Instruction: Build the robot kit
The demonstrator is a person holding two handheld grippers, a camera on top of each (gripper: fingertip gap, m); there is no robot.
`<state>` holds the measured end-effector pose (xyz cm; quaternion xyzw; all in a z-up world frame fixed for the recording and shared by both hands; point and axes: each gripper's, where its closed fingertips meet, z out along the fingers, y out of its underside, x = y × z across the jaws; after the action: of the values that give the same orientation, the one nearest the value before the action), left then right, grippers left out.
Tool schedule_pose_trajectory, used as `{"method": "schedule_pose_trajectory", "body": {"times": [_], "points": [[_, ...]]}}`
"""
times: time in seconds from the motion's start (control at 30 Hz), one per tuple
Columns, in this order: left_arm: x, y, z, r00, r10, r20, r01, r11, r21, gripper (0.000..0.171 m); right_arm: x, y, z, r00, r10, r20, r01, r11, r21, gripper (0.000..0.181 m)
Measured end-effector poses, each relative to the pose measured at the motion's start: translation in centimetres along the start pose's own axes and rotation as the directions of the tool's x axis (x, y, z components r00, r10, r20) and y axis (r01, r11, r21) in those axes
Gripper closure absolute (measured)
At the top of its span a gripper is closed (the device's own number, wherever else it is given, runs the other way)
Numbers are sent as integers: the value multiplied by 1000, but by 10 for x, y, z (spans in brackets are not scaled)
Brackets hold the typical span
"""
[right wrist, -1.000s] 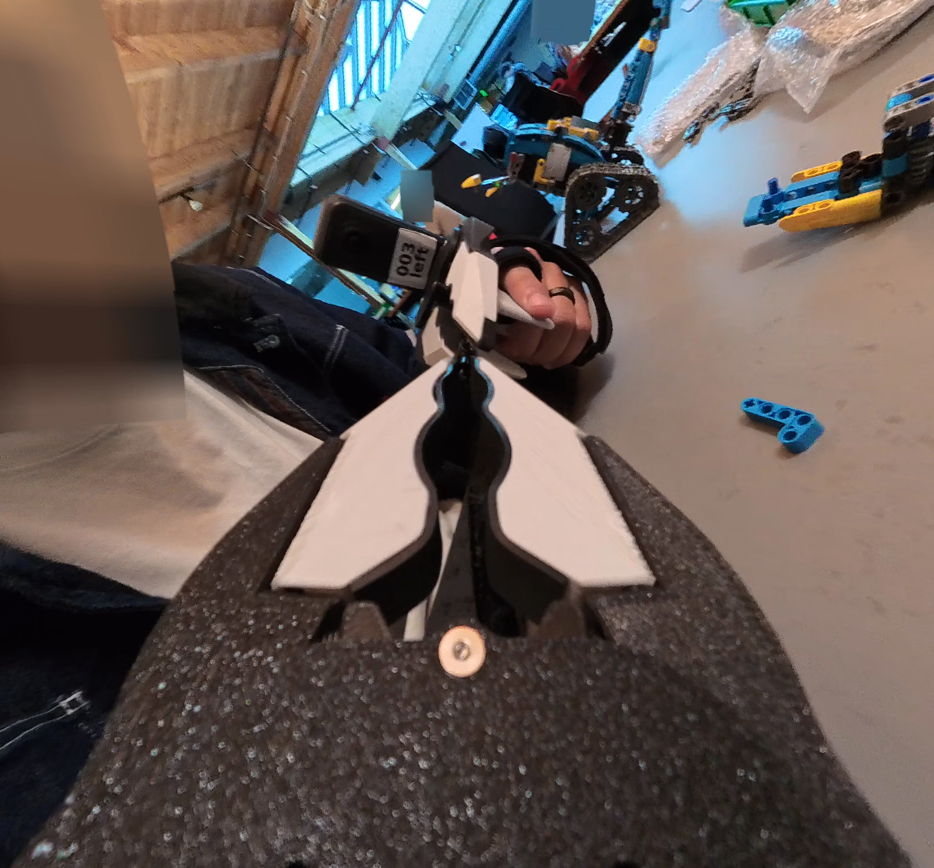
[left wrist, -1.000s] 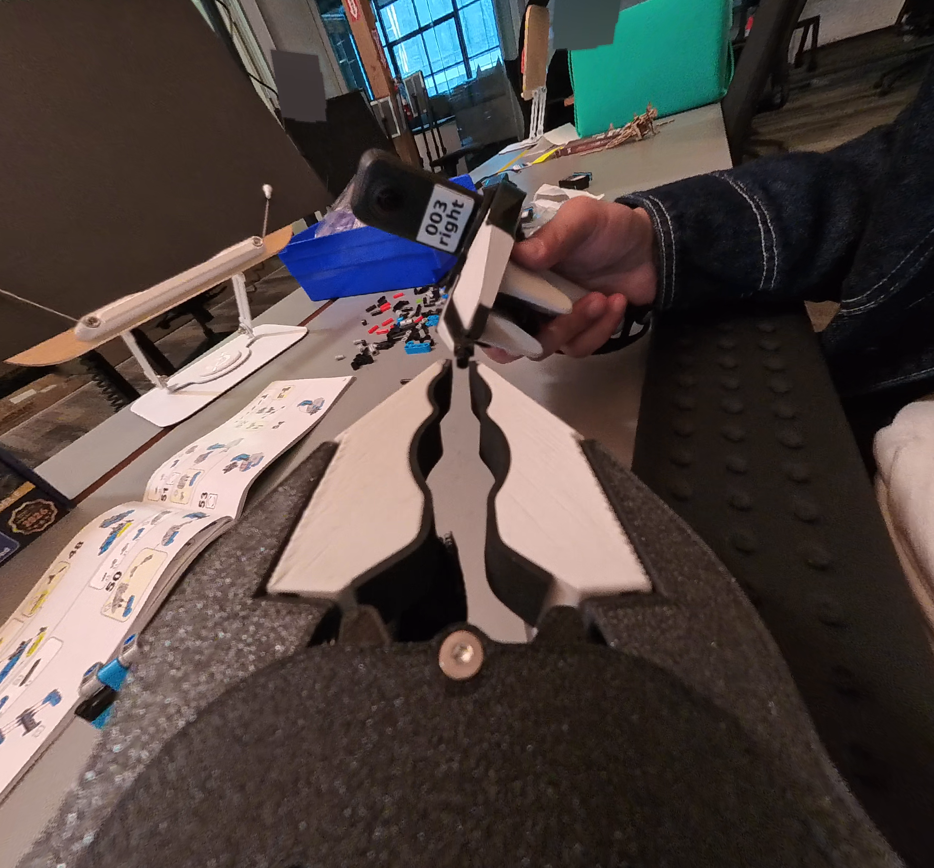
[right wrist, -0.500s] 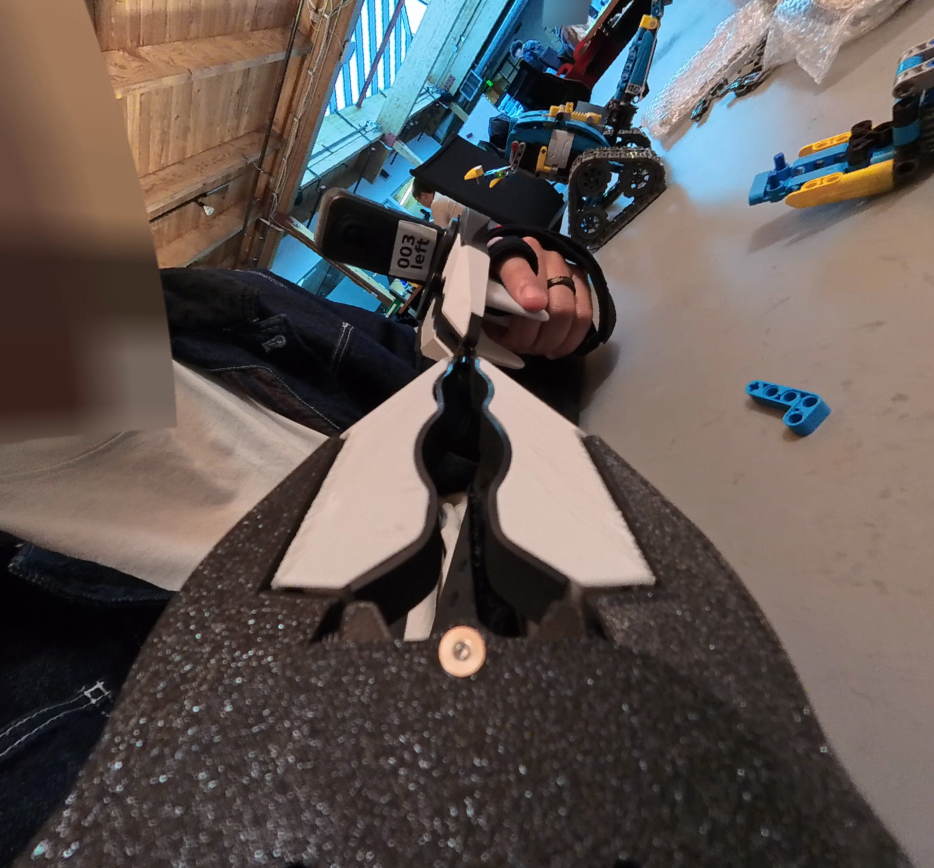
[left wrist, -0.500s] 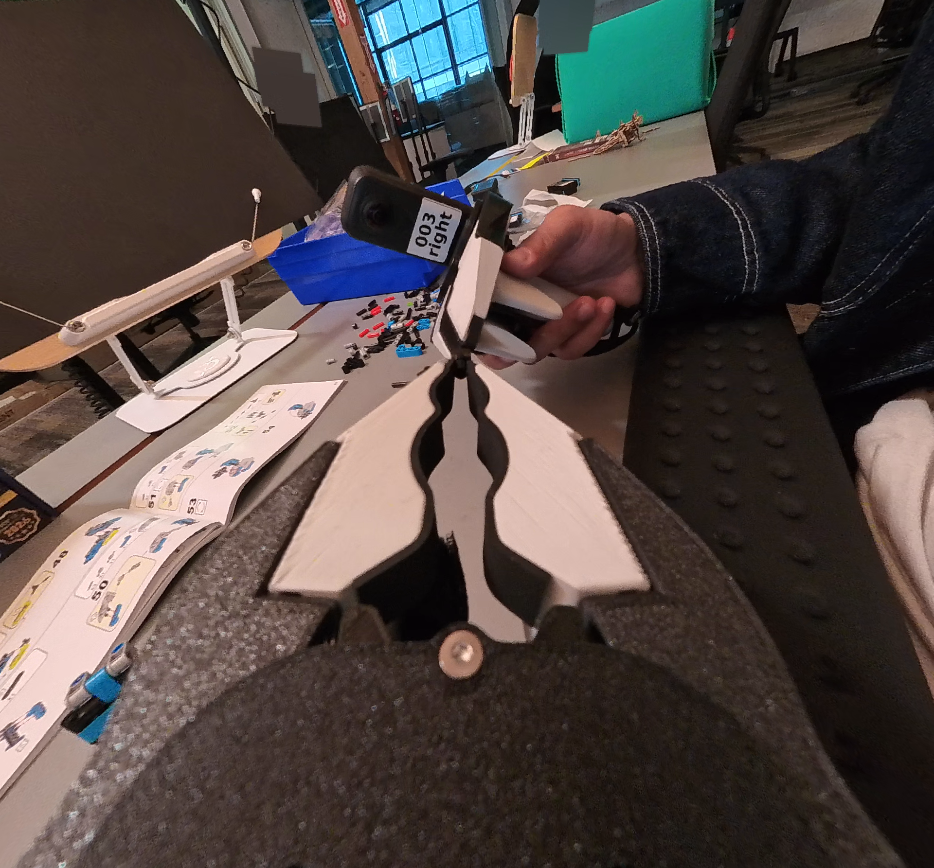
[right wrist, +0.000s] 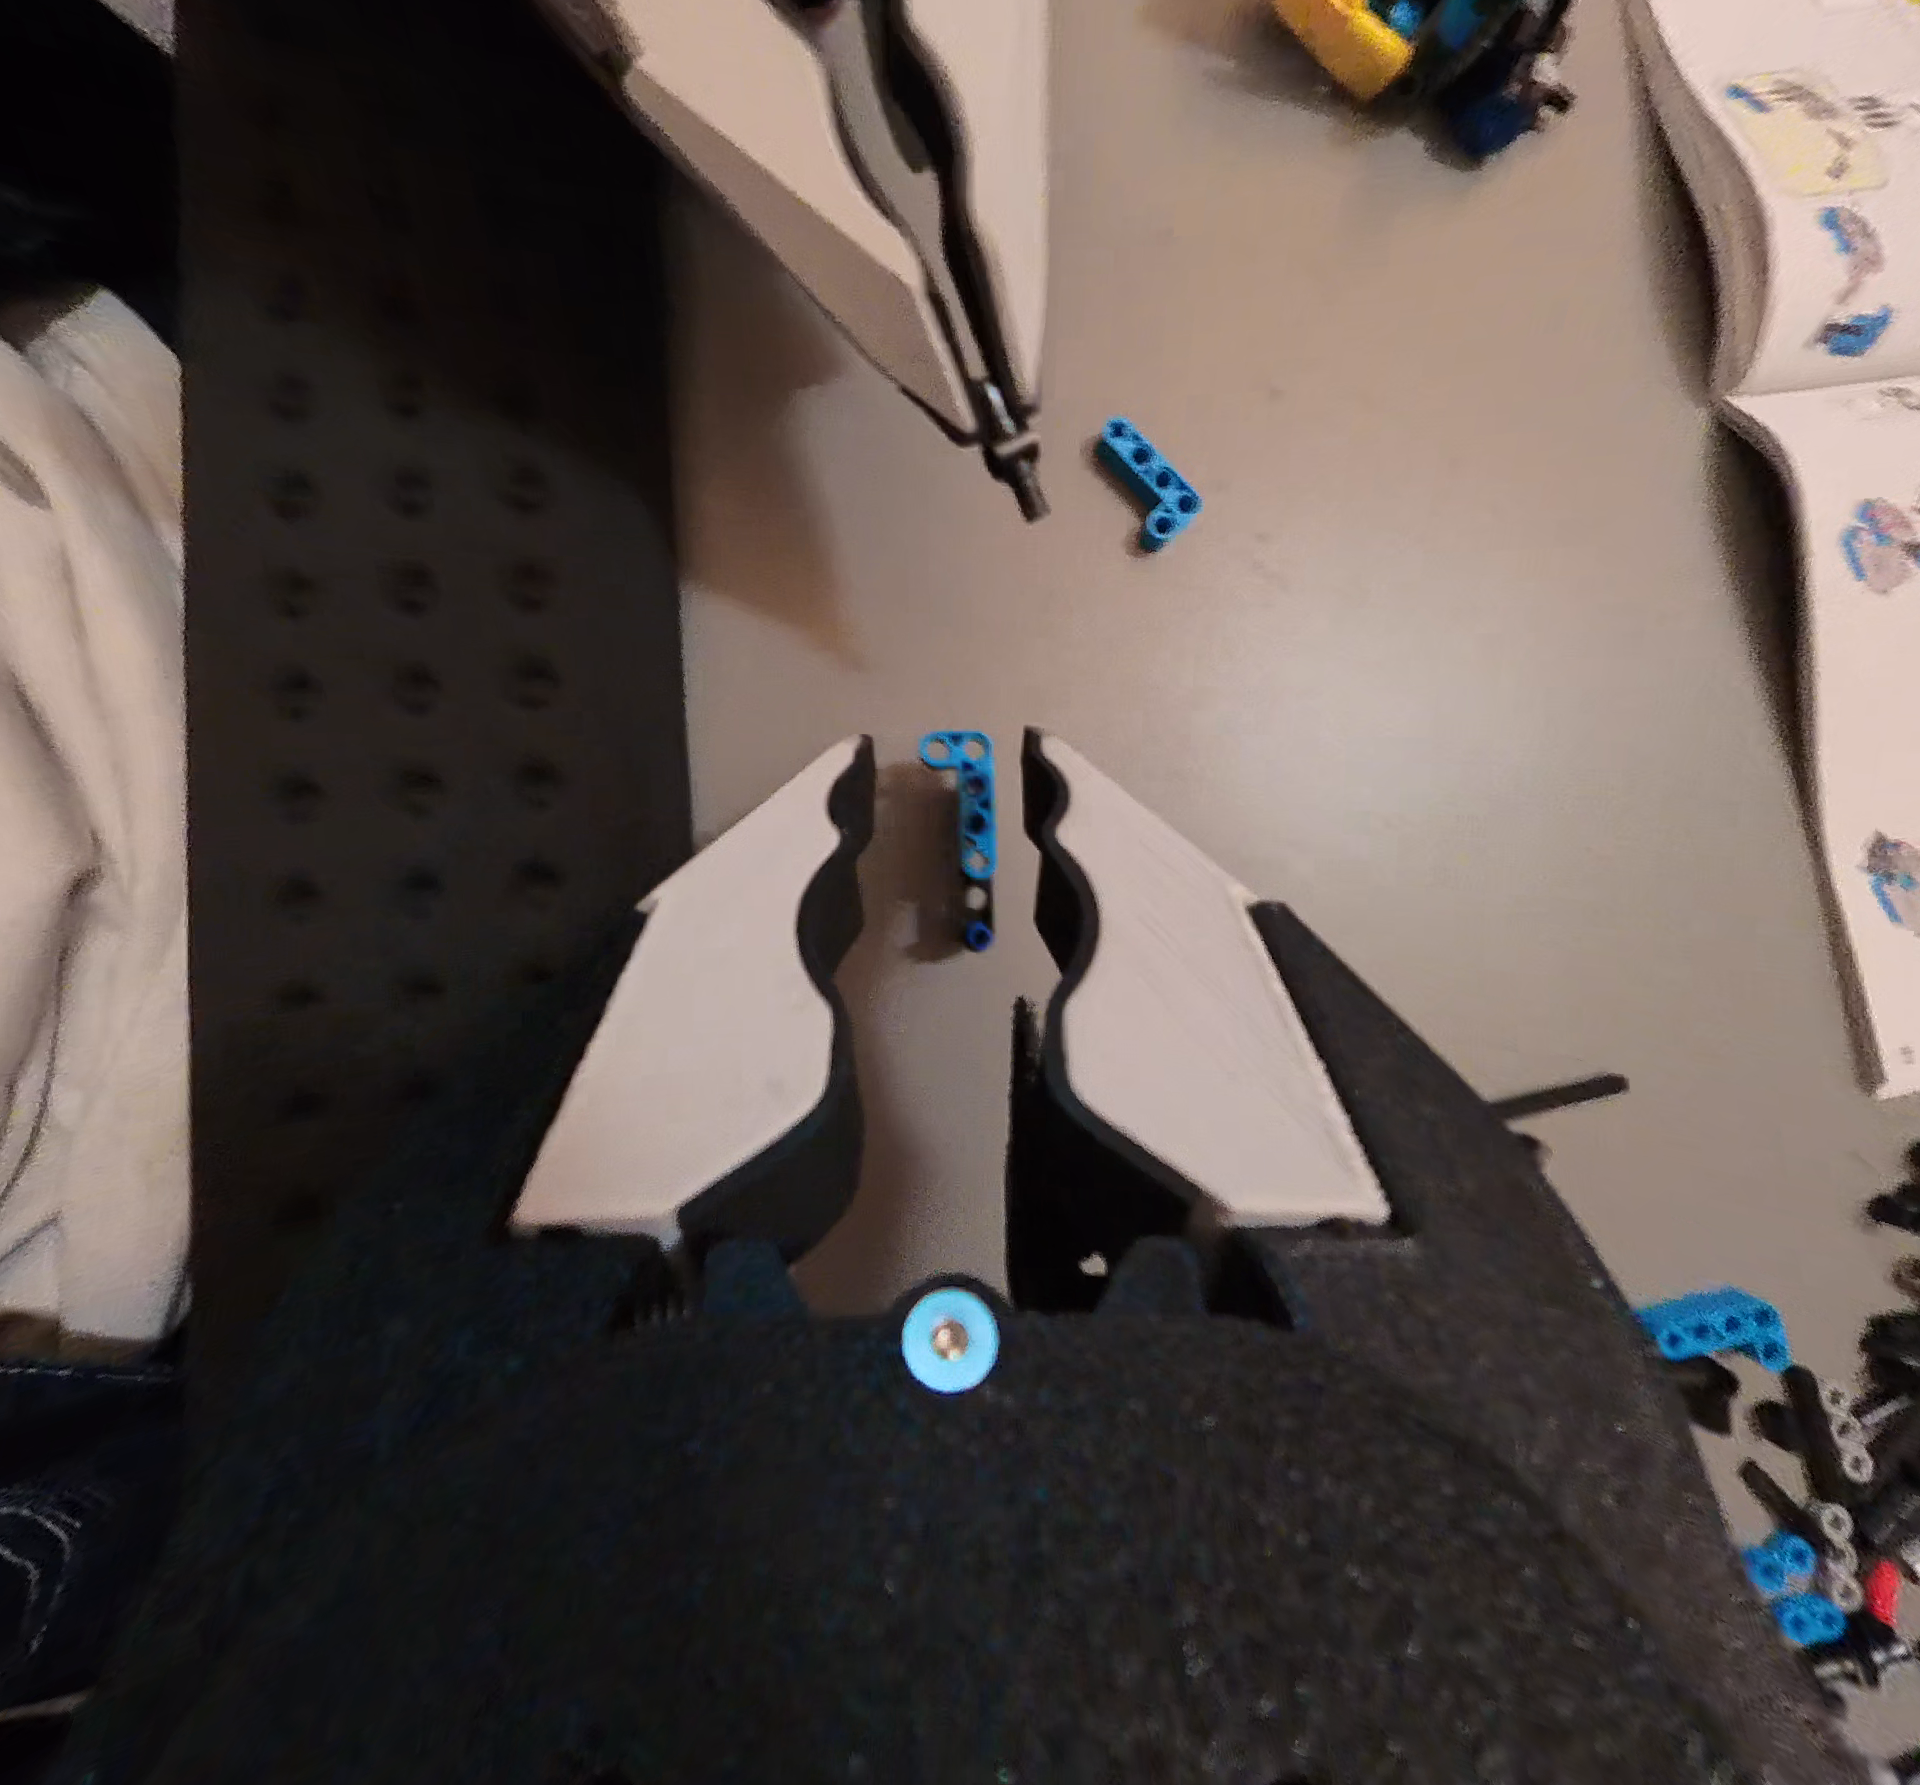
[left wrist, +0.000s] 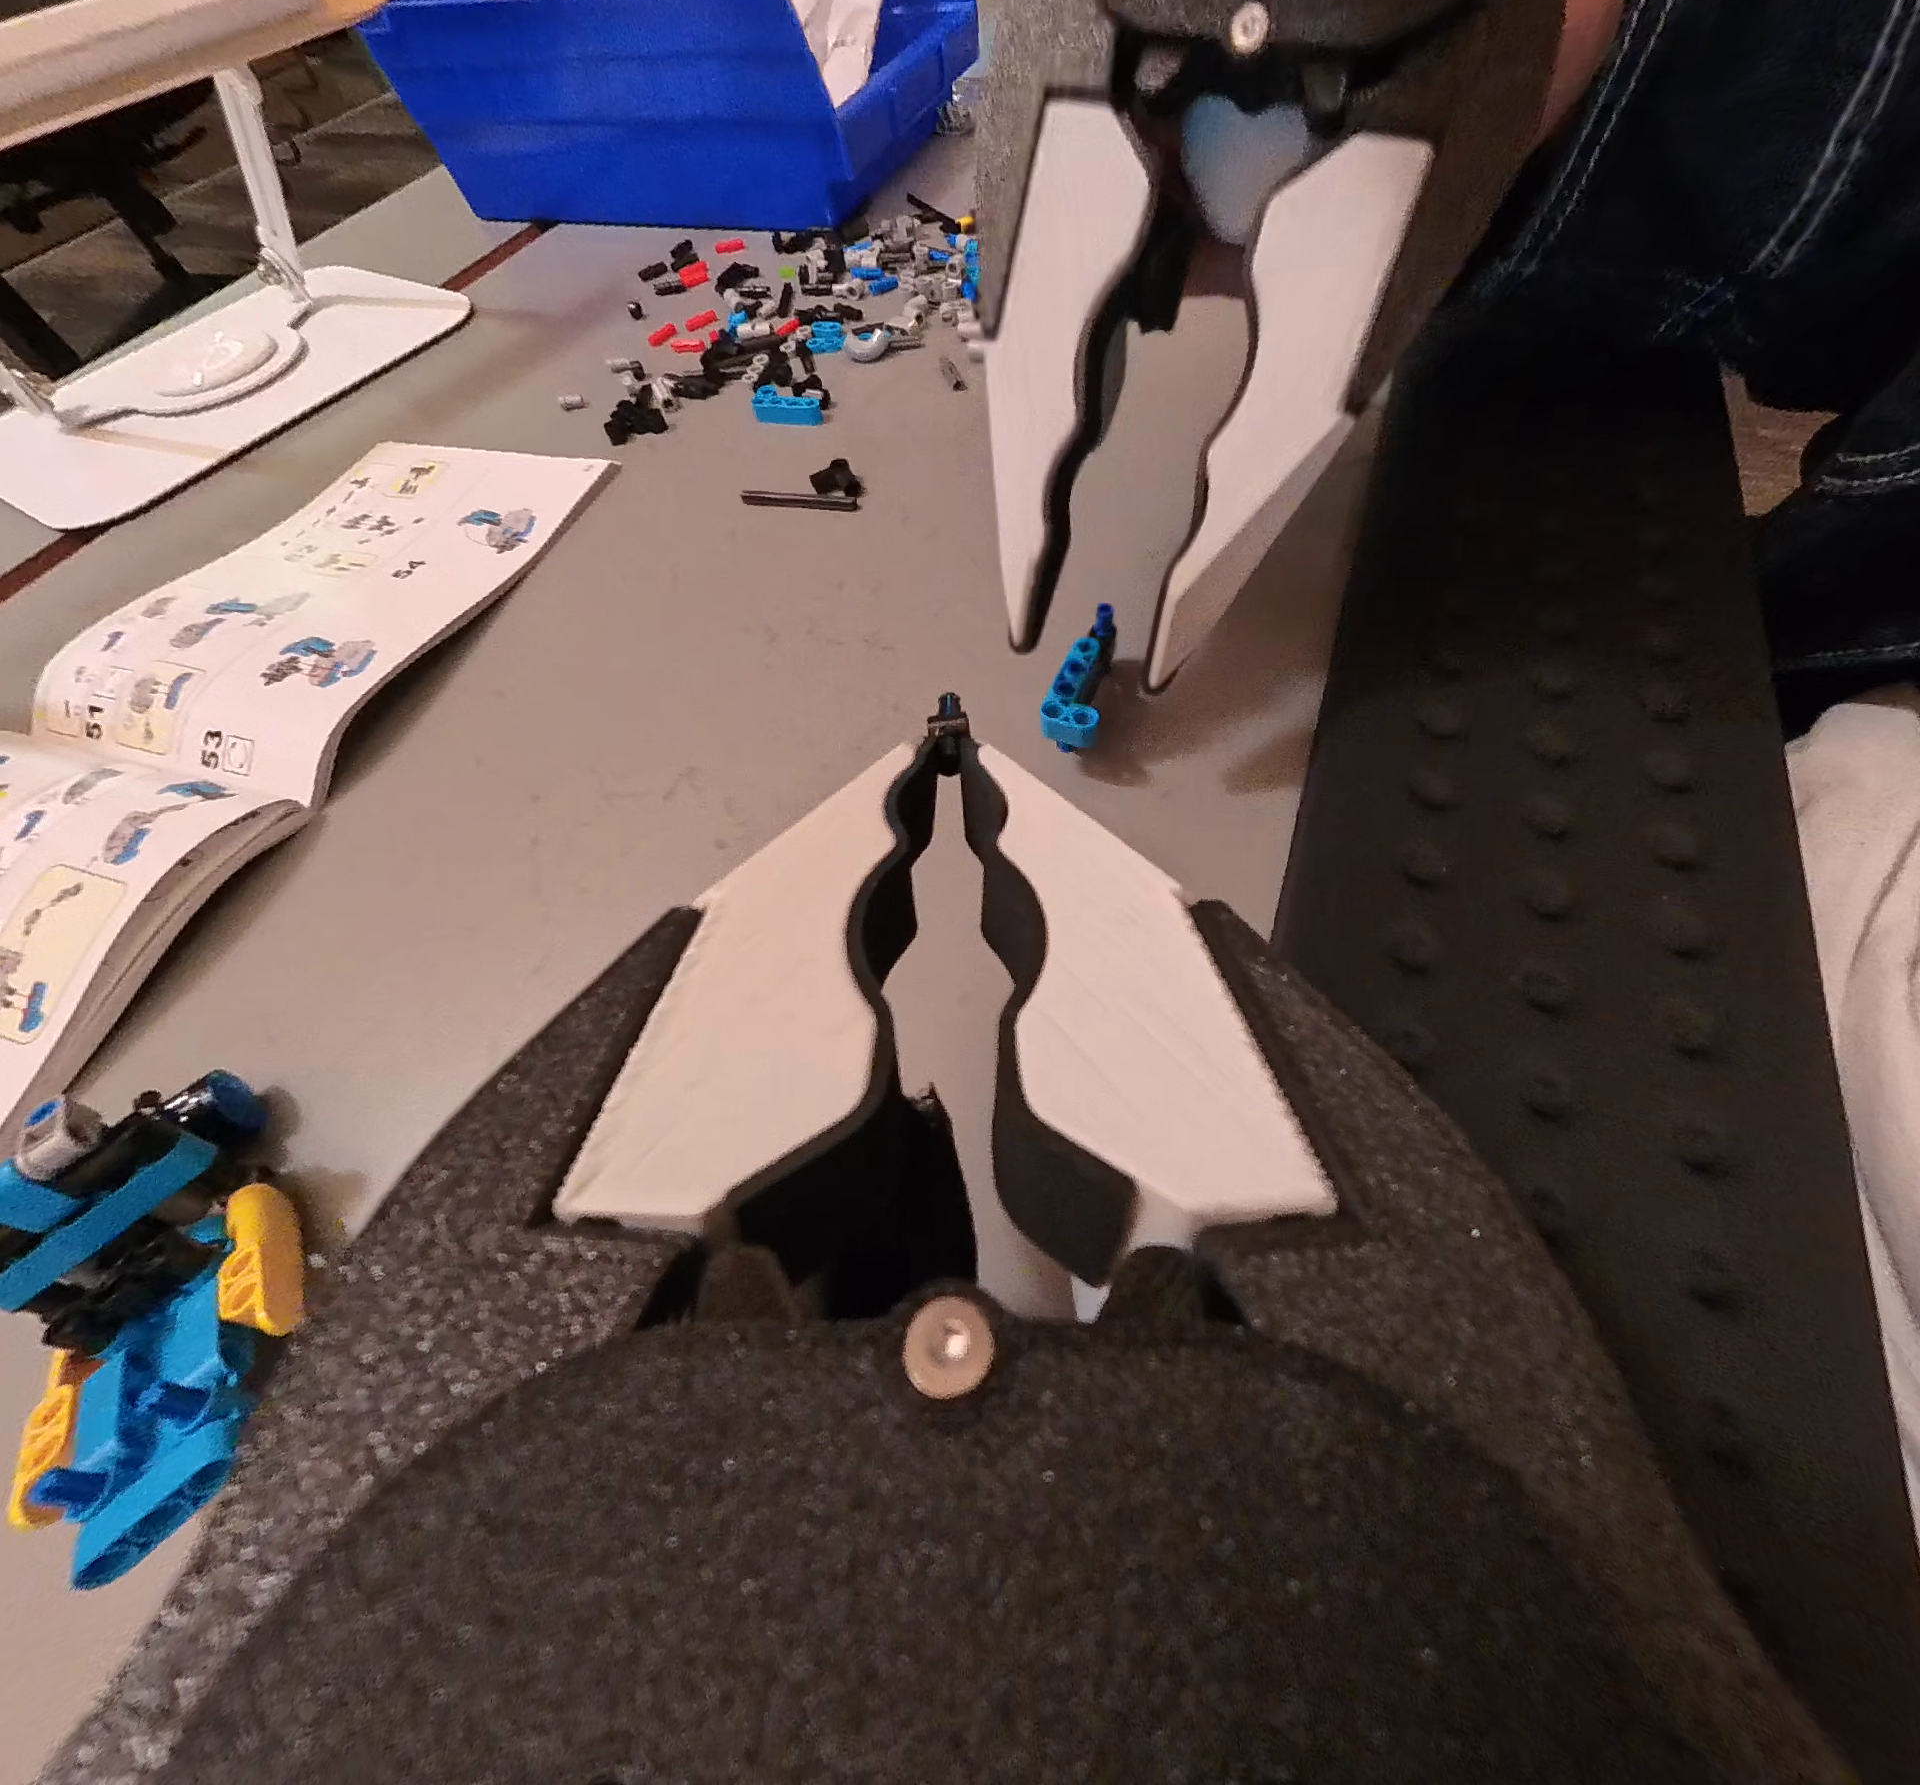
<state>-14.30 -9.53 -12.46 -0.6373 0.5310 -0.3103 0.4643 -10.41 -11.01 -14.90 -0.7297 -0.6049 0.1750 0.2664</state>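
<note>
Left gripper (left wrist: pixel 948 748) pinches black pin (left wrist: pixel 947 717); right gripper (right wrist: pixel 945 748) apparently straddles blue beam (right wrist: pixel 971 816).

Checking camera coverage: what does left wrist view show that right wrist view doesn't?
Left wrist view only: the blue bin with plastic bags in it, and the white stand beside it.

Right wrist view only: a second blue L-shaped piece lying flat near the left gripper.

Both: the left gripper, jaws shut on a small black pin; the right gripper, jaws open around a blue L-shaped piece on the grey table; the open booklet, the blue and yellow model, and the pile of small parts.
</note>
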Motion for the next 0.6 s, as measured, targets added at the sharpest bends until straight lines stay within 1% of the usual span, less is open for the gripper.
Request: {"method": "schedule_pose_trajectory", "body": {"times": [0.1,0.23,0.3,0.33,0.37,0.43,0.47,0.5,0.53,0.57,0.6], "points": [[0,0,-1,1000,-23,-11,23,1000,5,167,-1,10,11,1000,-24,1,24,996,-91,153],[2,-2,-1,1000,-18,-17,19,1000,12,167,0,10,18,1000,19,17,-17,994,-106,149],[2,-2,-2,1000,-22,-19,23,1000,15,167,0,12,21,1000,23,10,-22,992,-126,155],[2,-2,-2,999,-25,-21,26,1000,17,167,1,12,22,1000,18,6,-17,991,-130,162],[2,-2,-2,999,-29,-23,29,999,18,167,1,13,22,1000,14,8,-13,991,-132,166],[1,-3,-3,999,-44,-23,45,999,25,167,7,9,21,1000,-1,-26,-1,994,-105,166],[-1,-6,-5,998,-63,-24,64,997,45,167,10,5,17,1000,-4,-31,2,998,-68,167],[-3,-11,-8,995,-96,-36,98,992,79,167,9,-5,11,1000,7,-11,-7,1000,5,167],[-5,-18,-13,990,-135,-50,140,983,123,167,12,-21,0,1000,28,1,-28,992,126,167],[-7,-25,-18,982,-174,-75,185,968,172,168,15,-40,-15,998,60,34,-67,958,280,167],[-7,-34,-24,971,-207,-117,229,947,225,168,17,-56,-30,989,101,104,-137,894,427,167]]}}
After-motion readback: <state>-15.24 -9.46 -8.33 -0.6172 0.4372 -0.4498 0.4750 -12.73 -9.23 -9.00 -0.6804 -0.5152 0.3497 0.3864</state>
